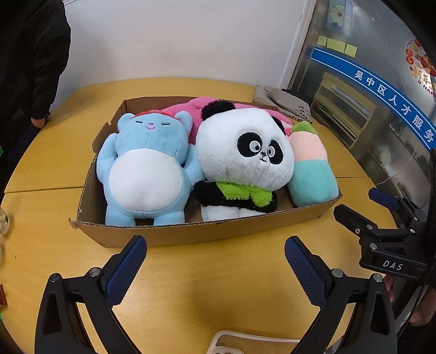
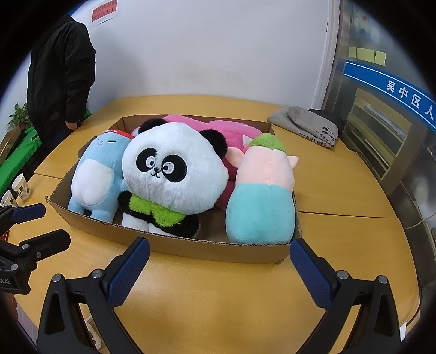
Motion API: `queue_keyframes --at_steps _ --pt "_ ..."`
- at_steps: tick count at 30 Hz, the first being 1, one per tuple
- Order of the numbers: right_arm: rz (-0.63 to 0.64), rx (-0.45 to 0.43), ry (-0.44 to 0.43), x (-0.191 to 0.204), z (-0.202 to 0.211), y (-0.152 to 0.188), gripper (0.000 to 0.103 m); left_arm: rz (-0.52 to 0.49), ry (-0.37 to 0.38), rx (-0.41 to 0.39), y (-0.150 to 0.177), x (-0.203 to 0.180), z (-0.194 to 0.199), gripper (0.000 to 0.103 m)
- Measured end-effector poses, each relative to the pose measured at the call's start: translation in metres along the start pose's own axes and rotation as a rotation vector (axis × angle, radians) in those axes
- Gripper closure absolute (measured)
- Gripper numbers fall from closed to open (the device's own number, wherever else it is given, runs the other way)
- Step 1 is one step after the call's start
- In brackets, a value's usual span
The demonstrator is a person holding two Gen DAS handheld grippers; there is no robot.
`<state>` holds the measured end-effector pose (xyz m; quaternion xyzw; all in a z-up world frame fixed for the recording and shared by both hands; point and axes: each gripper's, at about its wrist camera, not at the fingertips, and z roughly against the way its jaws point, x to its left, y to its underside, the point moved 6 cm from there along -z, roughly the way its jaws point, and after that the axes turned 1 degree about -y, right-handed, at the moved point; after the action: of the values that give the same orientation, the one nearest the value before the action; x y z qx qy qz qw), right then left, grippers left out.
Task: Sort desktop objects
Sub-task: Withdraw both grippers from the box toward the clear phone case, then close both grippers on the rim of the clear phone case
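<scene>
Both hand-held grippers, left (image 1: 215, 260) and right (image 2: 219, 261), hover spread and empty over the yellow wooden surface (image 1: 218, 286). Just ahead, the shallow brown cardboard box (image 2: 174, 246) corrals a blue plush bear (image 1: 144, 168), black-and-white plush panda (image 2: 171, 174), pink plush cushion (image 2: 231, 130) and pastel plush cylinder (image 2: 261, 201), packed together.

This is looking like an office or public service centre rather than a home. At the far right a glass partition (image 1: 362, 89) is carrying a blue banner (image 1: 381, 89) with white Chinese characters, and yellow sticky notes (image 1: 338, 45) are clinging above it. A red notice (image 2: 105, 12) is hanging on the white wall (image 2: 218, 46) at far left. Paper cups (image 2: 20, 186) are standing at the near left edge of the wooden table (image 2: 340, 196), where a person in a dark jacket (image 2: 62, 70) is standing.
</scene>
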<state>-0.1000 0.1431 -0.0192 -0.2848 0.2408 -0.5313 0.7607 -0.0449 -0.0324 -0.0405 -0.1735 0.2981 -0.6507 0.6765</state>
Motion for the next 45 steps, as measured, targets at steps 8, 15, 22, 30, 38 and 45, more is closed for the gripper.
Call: queue_keyframes --at_steps 8,15,22,30,38,45 --pt "0.009 0.054 -0.097 0.001 0.023 0.053 0.000 -0.061 0.037 0.061 0.040 0.005 0.006 0.000" --pt "-0.005 0.243 -0.200 0.013 0.030 0.155 0.000 -0.136 0.081 0.228 0.108 0.011 -0.010 0.003" --pt "0.057 0.340 -0.211 0.041 0.020 0.197 0.025 -0.225 0.094 0.328 0.144 -0.005 -0.025 0.024" --pt "0.115 0.290 -0.248 0.042 -0.001 0.186 0.030 -0.334 0.126 0.324 0.154 -0.009 -0.023 0.038" --pt "0.533 0.158 -0.397 0.059 0.020 0.155 0.023 -0.813 0.290 0.288 0.150 -0.050 -0.007 0.002" --pt "0.817 0.257 -0.583 0.108 0.012 0.189 0.019 -1.092 0.382 0.388 0.171 -0.068 -0.039 0.002"
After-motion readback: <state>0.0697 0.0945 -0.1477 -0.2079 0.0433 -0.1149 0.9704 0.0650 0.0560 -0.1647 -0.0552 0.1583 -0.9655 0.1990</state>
